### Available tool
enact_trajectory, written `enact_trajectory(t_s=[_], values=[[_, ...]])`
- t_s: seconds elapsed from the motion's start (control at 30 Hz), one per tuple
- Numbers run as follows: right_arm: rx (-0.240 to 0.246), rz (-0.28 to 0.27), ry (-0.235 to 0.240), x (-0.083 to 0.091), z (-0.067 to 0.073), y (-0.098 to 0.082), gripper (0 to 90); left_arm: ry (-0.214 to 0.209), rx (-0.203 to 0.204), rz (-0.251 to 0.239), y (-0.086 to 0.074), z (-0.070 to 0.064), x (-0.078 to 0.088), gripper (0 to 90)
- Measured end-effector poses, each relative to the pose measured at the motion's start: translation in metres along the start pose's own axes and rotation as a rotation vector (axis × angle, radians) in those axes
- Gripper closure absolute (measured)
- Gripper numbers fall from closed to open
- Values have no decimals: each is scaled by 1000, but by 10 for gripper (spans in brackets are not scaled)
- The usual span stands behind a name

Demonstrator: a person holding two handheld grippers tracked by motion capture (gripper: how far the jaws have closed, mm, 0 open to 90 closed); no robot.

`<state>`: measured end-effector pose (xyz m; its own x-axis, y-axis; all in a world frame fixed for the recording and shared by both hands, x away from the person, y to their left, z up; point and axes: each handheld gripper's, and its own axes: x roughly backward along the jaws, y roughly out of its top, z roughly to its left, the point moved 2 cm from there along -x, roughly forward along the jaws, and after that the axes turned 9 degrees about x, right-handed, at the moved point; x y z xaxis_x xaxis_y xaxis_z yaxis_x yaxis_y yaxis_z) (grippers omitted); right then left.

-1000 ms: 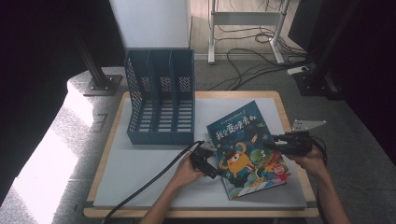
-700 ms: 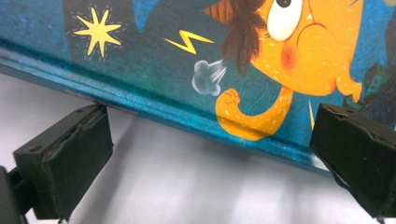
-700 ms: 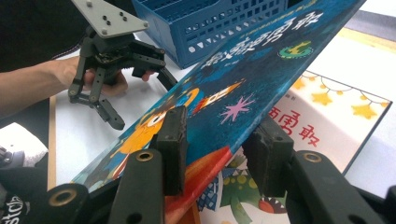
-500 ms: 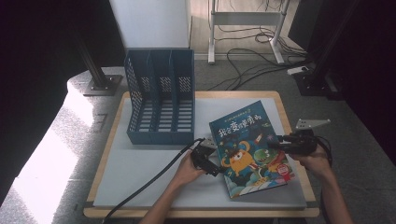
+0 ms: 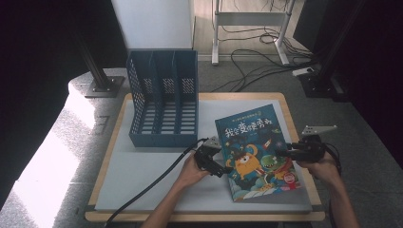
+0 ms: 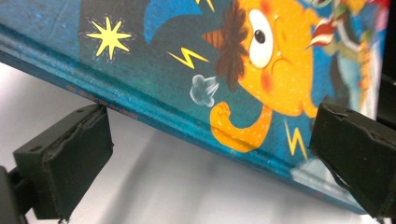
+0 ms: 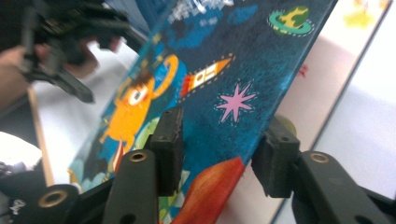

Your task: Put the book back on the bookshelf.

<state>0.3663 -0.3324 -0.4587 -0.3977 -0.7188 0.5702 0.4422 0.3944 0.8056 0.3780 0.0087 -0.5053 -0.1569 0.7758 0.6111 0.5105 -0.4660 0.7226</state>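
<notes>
A picture book [image 5: 256, 152] with a dark blue cover and an orange monster lies on the white mat [image 5: 142, 171], right of the middle. My left gripper [image 5: 222, 169] sits at the book's left, spine side. In the left gripper view its jaws stand wide open [image 6: 210, 161], and the book's spine [image 6: 154, 119] runs slantwise just beyond them. My right gripper [image 5: 281, 153] reaches over the book's right edge. Its jaws [image 7: 219, 149] have just been opening. The book's cover [image 7: 224, 70] passes between them, one pad over it and one behind its edge, with slack.
A blue slotted file holder [image 5: 164, 118] with three compartments stands at the back left of the mat. The left gripper's black cable [image 5: 147, 187] trails across the mat to the front left. The wooden table edge [image 5: 204, 217] frames the mat. Cables and stand legs lie on the floor beyond.
My right gripper has drawn back a little to the right, toward the book's right edge. The left hand and the book have kept their places.
</notes>
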Motion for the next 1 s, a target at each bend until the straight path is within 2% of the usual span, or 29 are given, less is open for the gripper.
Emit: enact_trajectory(t_s=[0.1, 0.27, 0.37, 0.53, 0.67, 0.73, 0.83, 0.93, 1.0], values=[[-22, 8, -10, 0, 0, -4, 540, -12, 2, -16, 3, -2, 3, 0], [-48, 32, -28, -4, -4, -12, 515, -59, 20, -54, 7, -3, 7, 0], [-55, 24, -21, -6, -6, -16, 512, -64, 20, -55, 9, -5, 9, 0], [-53, 21, -23, -10, -6, -16, 509, -38, 29, -16, 12, -6, 9, 0], [-39, 17, -26, -12, -4, -14, 504, -38, 56, 22, 15, -6, 9, 0], [-36, 15, -27, -14, -4, -13, 501, -31, 54, 28, 15, -7, 7, 5], [-36, 21, -27, -16, -3, -13, 493, -25, 40, 20, 15, -9, 7, 55], [-37, 22, -28, -18, -3, -14, 489, -17, 22, -2, 17, -12, 11, 168], [-34, 9, -23, -18, -2, -13, 483, 36, 13, -23, 20, -13, 16, 270]])
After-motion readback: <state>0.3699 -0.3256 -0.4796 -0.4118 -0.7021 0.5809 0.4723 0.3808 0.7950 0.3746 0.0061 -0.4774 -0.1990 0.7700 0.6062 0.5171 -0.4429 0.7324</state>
